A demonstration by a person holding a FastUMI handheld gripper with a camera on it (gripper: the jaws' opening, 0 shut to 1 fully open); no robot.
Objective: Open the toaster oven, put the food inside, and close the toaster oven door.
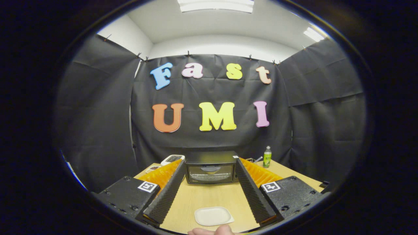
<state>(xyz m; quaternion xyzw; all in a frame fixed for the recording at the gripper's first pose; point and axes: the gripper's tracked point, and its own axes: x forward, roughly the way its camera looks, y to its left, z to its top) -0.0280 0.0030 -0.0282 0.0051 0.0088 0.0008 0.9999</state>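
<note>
A black toaster oven (211,169) stands at the far end of the wooden table (209,199), its glass door closed. My gripper (210,160) is open, fingers spread wide with nothing between them, and the tips reach toward the oven's two sides from well short of it. A white plate (213,216) lies on the table between the fingers, close to their base, and looks bare. A pale rounded thing (209,231) shows just below the plate; I cannot tell whether it is a hand or food.
A green bottle (267,156) stands right of the oven near the back wall. A white device (172,159) and a small flat item (152,168) lie left of the oven. Black cloth walls close in the table on three sides.
</note>
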